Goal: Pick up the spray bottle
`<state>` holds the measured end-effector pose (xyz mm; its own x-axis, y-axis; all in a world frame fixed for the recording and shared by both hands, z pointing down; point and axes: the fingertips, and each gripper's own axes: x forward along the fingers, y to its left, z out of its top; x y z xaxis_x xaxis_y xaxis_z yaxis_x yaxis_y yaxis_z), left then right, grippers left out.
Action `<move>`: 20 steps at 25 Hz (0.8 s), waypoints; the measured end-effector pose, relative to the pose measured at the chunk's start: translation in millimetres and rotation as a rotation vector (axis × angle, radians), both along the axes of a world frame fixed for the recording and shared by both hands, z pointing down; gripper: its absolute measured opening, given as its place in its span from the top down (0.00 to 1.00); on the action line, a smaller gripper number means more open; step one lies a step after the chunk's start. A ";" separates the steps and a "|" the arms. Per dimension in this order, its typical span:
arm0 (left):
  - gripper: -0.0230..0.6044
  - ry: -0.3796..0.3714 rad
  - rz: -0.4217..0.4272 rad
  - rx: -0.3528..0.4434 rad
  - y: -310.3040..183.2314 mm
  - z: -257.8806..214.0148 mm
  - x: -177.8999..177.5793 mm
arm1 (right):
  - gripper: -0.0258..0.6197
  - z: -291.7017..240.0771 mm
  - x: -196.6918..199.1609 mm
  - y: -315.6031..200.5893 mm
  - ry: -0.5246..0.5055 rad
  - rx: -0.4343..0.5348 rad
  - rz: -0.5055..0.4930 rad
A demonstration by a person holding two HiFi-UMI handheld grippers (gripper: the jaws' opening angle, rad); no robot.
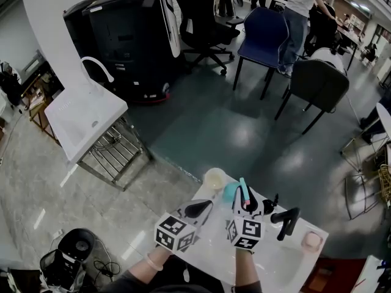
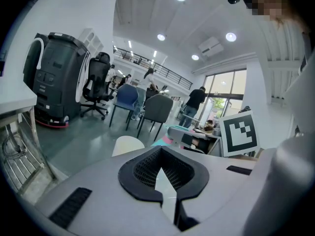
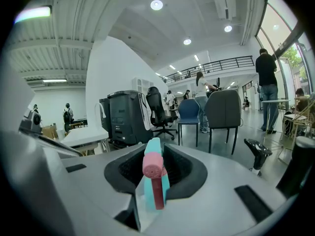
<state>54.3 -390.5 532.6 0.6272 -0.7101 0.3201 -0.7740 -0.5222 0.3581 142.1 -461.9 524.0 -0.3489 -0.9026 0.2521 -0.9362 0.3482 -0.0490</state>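
Note:
The spray bottle [image 1: 243, 190] is teal with a pink nozzle and stands upright at the far edge of the white table [image 1: 275, 262]. My right gripper [image 1: 247, 205] is shut on it. In the right gripper view the bottle [image 3: 156, 180] fills the gap between the black pads [image 3: 189, 173], its pink nozzle turned toward the camera. My left gripper [image 1: 199, 210] hovers just left of it, over the table, with nothing in it. In the left gripper view its jaws [image 2: 167, 183] meet along a thin seam.
A white cup [image 1: 214, 179] and a teal round thing [image 1: 230, 192] sit at the table's far edge. Black handle-shaped objects [image 1: 285, 220] and a pink cup [image 1: 312, 240] lie to the right. Beyond are chairs [image 1: 264, 35], a white sink stand [image 1: 85, 116] and a black machine [image 1: 122, 35].

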 end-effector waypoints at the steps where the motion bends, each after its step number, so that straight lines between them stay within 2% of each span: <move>1: 0.96 0.000 0.000 0.000 1.2 -0.1 -0.7 | 0.82 -1.3 0.5 0.9 0.001 0.004 0.002; 15: 0.96 0.021 0.037 0.029 19.1 -10.5 0.9 | 0.83 -44.1 5.7 28.1 0.051 0.130 0.017; 20: 0.96 0.026 0.064 0.040 28.8 -14.2 7.1 | 0.83 -57.2 7.4 43.8 0.048 0.144 0.018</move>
